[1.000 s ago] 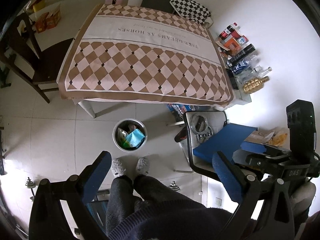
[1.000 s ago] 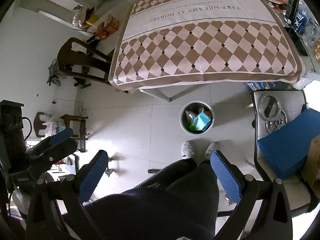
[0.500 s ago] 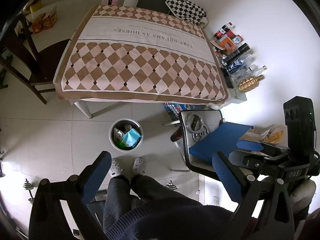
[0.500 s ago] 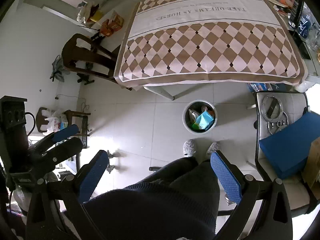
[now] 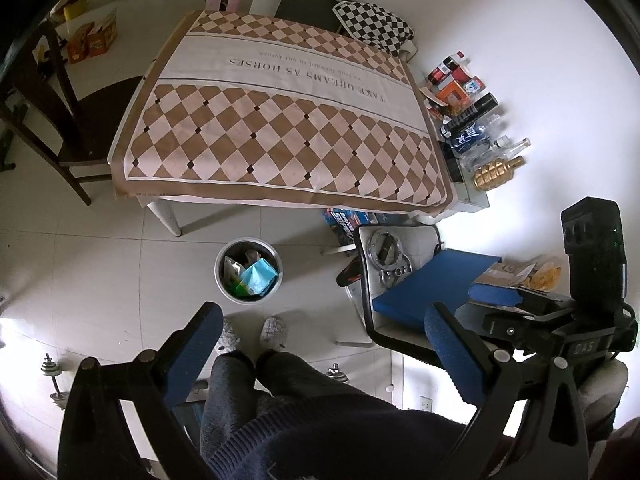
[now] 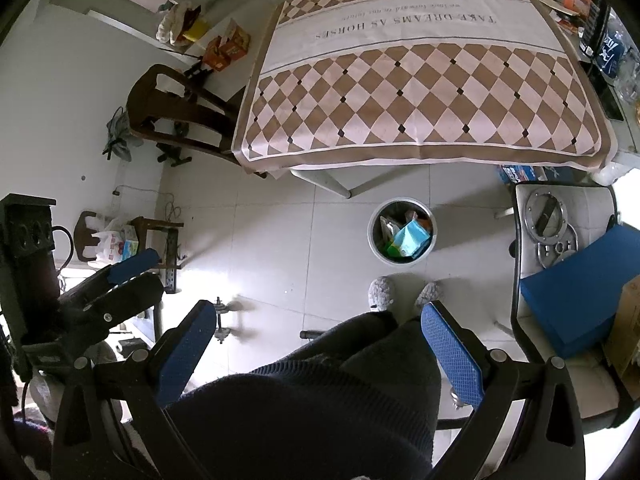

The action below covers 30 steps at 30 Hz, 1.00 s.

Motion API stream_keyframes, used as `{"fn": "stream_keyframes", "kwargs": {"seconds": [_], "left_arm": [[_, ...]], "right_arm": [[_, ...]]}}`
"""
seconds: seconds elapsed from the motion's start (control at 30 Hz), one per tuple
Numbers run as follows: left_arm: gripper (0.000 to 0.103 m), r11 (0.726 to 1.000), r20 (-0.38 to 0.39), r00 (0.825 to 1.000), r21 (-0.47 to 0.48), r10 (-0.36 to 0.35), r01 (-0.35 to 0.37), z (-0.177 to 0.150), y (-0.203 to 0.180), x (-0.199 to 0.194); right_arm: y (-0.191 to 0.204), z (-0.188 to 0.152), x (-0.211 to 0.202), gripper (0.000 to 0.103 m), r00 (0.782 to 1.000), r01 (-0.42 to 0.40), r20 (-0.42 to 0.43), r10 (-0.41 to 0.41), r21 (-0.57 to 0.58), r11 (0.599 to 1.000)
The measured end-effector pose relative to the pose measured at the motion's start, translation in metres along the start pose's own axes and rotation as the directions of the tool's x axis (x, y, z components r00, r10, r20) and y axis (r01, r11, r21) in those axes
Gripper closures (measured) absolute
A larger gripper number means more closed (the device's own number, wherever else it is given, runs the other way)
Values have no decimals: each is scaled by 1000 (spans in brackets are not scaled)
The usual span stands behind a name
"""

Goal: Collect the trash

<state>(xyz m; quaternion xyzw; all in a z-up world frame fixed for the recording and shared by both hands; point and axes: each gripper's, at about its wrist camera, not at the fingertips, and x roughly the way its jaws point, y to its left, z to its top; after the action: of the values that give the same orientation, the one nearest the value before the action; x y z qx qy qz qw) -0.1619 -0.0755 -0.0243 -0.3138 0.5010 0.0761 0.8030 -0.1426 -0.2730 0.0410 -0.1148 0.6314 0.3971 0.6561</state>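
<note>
A round metal bin (image 5: 249, 269) stands on the tiled floor by the table's near edge, holding crumpled trash with a light blue carton (image 5: 259, 277) on top. It also shows in the right wrist view (image 6: 401, 236). My left gripper (image 5: 320, 348) is open and empty, held high above the person's legs. My right gripper (image 6: 320, 342) is open and empty too, high above the floor. Each gripper shows at the side of the other's view: the right one (image 5: 560, 320) and the left one (image 6: 100, 292).
A table with a brown checked cloth (image 5: 280, 120) stands beyond the bin. A dark wooden chair (image 5: 52, 120) is at its left. Bottles and boxes (image 5: 468, 120) line the wall at right. A chair with a blue box (image 5: 432, 280) and metal rings stands right of the bin.
Both views have shifted slightly; the bin and table sit a little differently in frame. Both grippers stay open and empty.
</note>
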Motion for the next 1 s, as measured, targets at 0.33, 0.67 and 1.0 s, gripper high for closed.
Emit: {"fn": "stream_keyframes", "kwargs": {"seconds": [0.33,0.67,1.0], "left_arm": [[0,1000,0,1000,5,-2,2,0,2,0],[0,1000,-4,1000,7,-3,3,0,3,-1],[0,1000,-2,1000,5,-3,3,-1,4,-2]], "right_arm": [[-3,-2,-3,0,1000,-10,-10,10,-7,1000],[-4,-3,-5,0,1000,-10,-15,9,-14,1000],[-3,-3,-4,0,1000,-11,-15,11,-13,1000]]}}
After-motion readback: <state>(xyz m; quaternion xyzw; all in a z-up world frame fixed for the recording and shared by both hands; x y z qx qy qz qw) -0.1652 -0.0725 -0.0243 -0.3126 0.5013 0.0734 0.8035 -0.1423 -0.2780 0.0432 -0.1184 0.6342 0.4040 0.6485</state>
